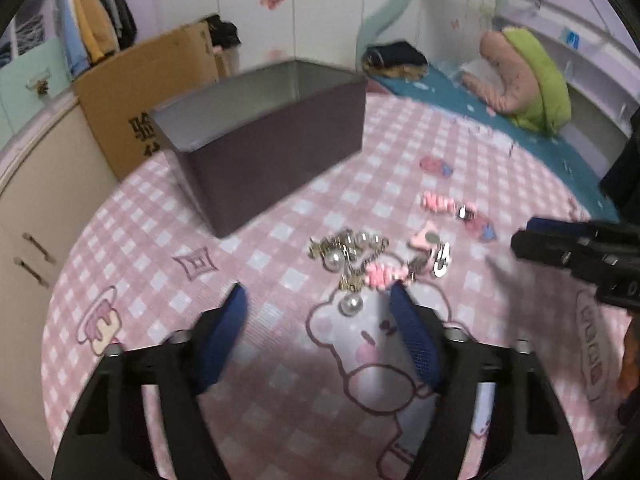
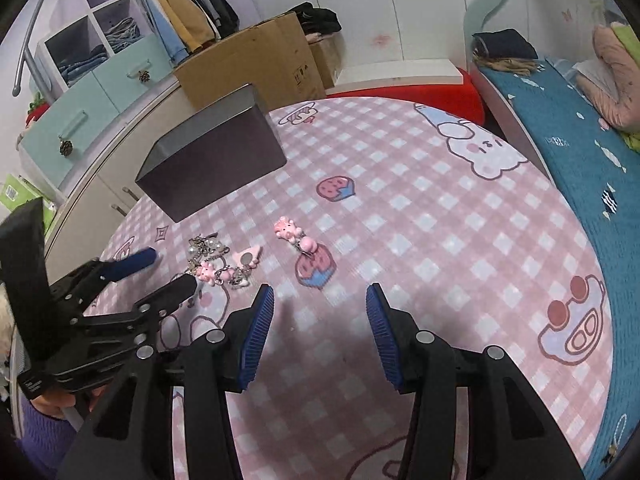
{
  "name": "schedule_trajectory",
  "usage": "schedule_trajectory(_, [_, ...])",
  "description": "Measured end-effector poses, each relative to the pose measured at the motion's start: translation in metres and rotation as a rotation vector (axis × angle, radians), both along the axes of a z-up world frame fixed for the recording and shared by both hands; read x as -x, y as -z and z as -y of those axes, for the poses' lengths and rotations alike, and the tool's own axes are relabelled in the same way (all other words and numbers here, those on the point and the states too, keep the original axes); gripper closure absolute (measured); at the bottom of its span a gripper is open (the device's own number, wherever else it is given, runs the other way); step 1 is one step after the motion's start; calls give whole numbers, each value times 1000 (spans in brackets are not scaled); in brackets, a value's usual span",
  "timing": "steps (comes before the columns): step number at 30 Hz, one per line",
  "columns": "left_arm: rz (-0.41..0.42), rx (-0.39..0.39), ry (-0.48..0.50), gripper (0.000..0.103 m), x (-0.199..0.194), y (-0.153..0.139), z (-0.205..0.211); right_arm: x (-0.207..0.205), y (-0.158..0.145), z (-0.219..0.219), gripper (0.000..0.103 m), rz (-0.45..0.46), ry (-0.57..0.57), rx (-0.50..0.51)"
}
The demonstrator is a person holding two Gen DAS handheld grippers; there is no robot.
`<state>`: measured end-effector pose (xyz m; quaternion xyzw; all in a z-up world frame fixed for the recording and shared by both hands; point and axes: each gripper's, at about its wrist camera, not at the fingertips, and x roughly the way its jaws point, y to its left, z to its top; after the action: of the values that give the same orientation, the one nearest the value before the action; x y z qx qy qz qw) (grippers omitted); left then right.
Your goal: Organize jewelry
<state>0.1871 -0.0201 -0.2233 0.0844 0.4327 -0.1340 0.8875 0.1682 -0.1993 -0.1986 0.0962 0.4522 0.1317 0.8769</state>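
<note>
Our left claw (image 1: 318,300) stands released over the cloth (image 1: 280,420), a pearl (image 1: 351,305) between its tips; our right claw (image 2: 320,300) gapes over bare cloth. The jewelry pile (image 1: 356,258) lies just ahead of the box (image 1: 260,152), on its near side. Only the left view looks into the box: grey inside, no contents visible

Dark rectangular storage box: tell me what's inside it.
In the dark rectangular storage box, only bare grey inner walls show; no jewelry is visible. Its floor is hidden behind the near wall.
</note>
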Motion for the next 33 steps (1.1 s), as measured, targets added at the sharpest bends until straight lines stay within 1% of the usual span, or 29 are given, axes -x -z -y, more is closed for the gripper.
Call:
schedule_trajectory(3, [-3, -3, 14, 40, -4, 0, 0, -1, 1, 2, 56, -1, -4, -14])
schedule_trajectory(4, [-5, -2, 17, 43, -4, 0, -1, -1, 1, 3, 56, -1, -3, -16])
schedule_trajectory(5, [-2, -5, 18, 52, -5, 0, -1, -2, 2, 4, 56, -1, -3, -17])
schedule_trajectory(6, [-2, -7, 23, 57, -6, 0, 1, -3, 3, 4, 56, -5, -3, -16])
schedule_trajectory(7, [-4, -9, 30, 65, -6, -1, 1, -3, 3, 4, 56, -8, -3, -16])
schedule_trajectory(8, [-5, -14, 38, 70, -7, -1, 2, -3, 4, 4, 56, -11, -4, -17])
schedule_trajectory(10, [-5, -18, 48, 74, -8, -1, 4, -2, 5, 5, 56, -14, -3, -22])
schedule_trajectory(12, [0, -24, 61, 83, -8, -2, 6, -2, 5, 6, 56, -15, -3, -26])
schedule_trajectory(13, [2, -27, 62, 91, -7, -2, 6, -2, 5, 6, 56, -15, -1, -28])
schedule_trajectory(18, [-30, 37, 53, 92, -8, -7, -10, -3, 5, 6, 56, -16, 3, -18])
schedule_trajectory(20, [-25, 68, 48, 92, -5, -14, -20, -3, 5, 6, 56, -16, 1, -14])
schedule_trajectory(24, [3, 144, 38, 92, 1, -38, -40, -5, 5, 5, 55, -17, 2, -15])
schedule_trajectory(33, [56, 318, 65, 92, 10, -91, -64, -9, 4, -5, 55, -19, -16, -5])
